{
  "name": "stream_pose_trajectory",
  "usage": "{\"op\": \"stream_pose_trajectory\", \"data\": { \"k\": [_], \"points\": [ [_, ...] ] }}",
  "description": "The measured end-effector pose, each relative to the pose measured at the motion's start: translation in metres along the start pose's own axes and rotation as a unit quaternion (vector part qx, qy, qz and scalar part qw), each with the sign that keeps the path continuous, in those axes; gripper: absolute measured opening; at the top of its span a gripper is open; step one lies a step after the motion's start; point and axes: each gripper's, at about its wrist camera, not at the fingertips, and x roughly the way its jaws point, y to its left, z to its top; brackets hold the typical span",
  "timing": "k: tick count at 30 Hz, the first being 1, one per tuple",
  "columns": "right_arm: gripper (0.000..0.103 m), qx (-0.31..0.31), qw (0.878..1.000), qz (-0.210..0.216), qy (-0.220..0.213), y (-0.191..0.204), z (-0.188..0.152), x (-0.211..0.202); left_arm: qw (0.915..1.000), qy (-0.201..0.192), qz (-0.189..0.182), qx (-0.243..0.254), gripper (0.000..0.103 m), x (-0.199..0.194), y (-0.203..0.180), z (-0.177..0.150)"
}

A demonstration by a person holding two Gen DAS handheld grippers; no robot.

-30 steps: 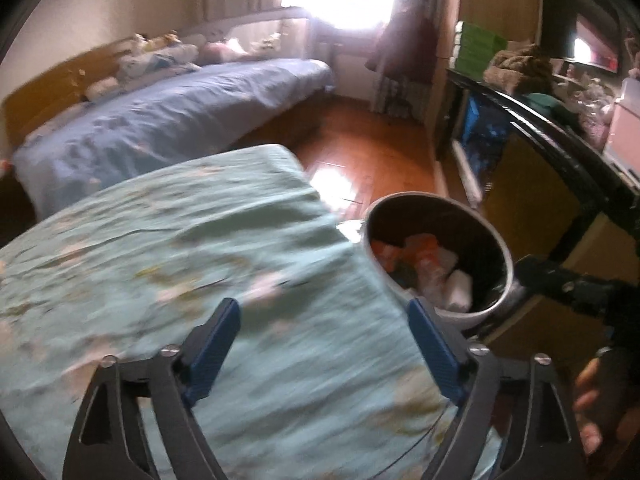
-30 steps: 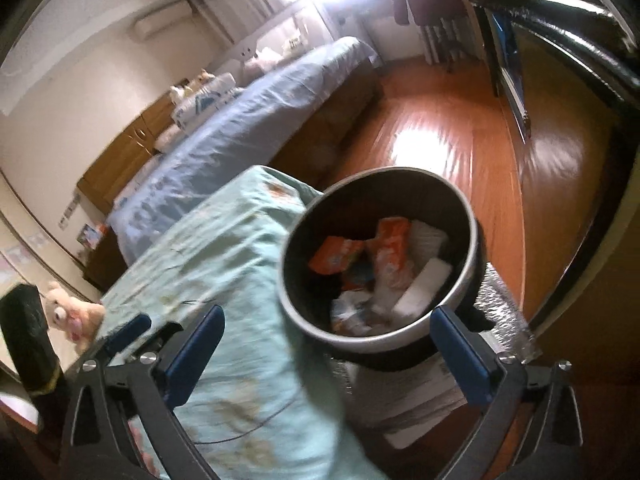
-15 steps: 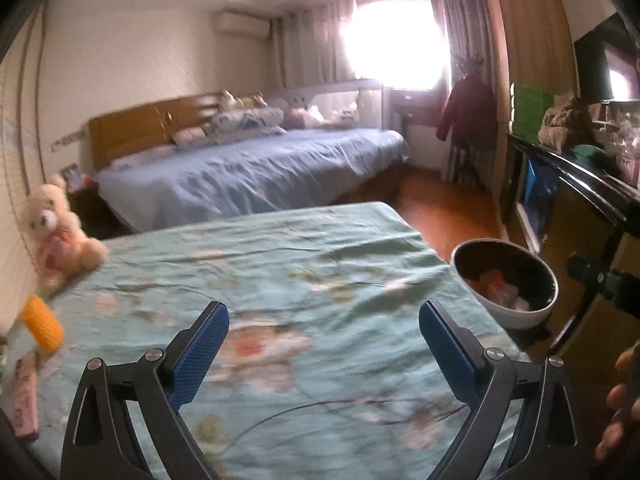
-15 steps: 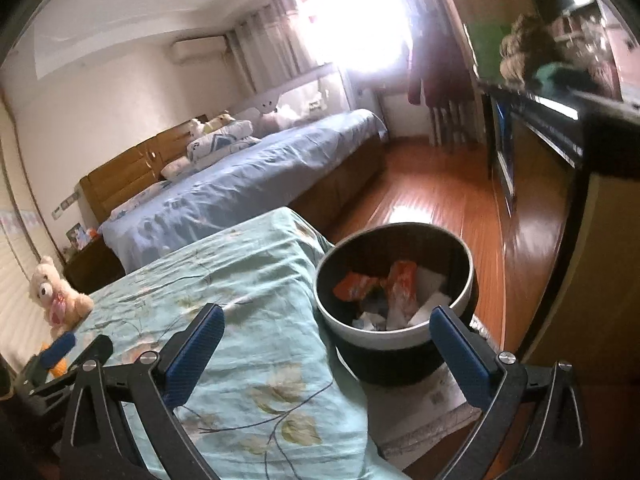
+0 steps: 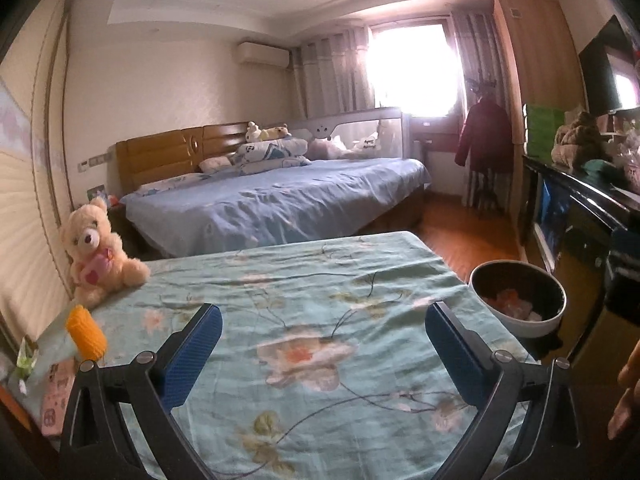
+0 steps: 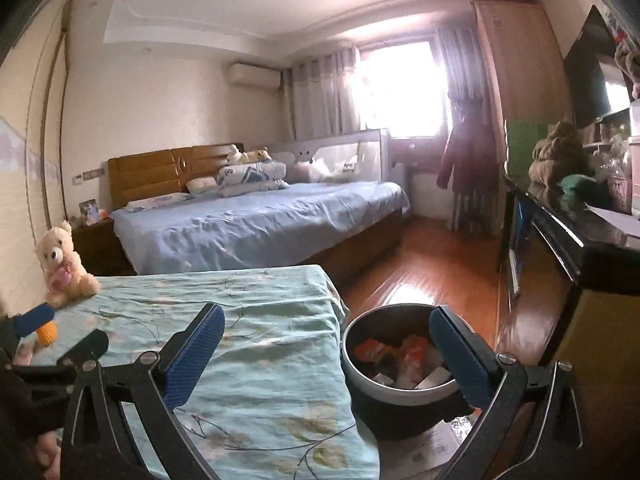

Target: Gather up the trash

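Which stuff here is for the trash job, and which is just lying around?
For the job: trash bin with wrappers inside; small green wrapper at the bed's edge, probably trash.

Just lying around: teddy bear, orange yarn roll, pink case, flowered bedspread.

Round white-rimmed black trash bin upright on floor beside the bed edge, holding orange and white wrappers.

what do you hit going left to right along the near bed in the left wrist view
pink packet → orange knitted thing → teddy bear → floral sheet → trash bin
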Motion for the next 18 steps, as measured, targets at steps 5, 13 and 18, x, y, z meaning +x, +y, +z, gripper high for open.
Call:
{"op": "stream_pose_trajectory", "data": {
  "k": [5, 13, 18],
  "points": [
    [0.103, 0.018, 1.0, 0.012, 0.023, -0.007, -0.008, 0.004, 0.9999, -0.001, -0.004, -0.01, 0.102, 0.004, 0.004, -0.004],
    [0.103, 0.007, 0.999, -0.014, 0.046, -0.006, -0.015, 0.01, 0.9999, -0.003, -0.003, -0.014, 0.102, 0.007, 0.009, -0.005],
    [0.103, 0.011, 0.998, -0.007, 0.058, -0.006, -0.019, 0.012, 0.9998, -0.005, -0.005, -0.02, 0.102, 0.006, 0.013, -0.006]
  ]
}}
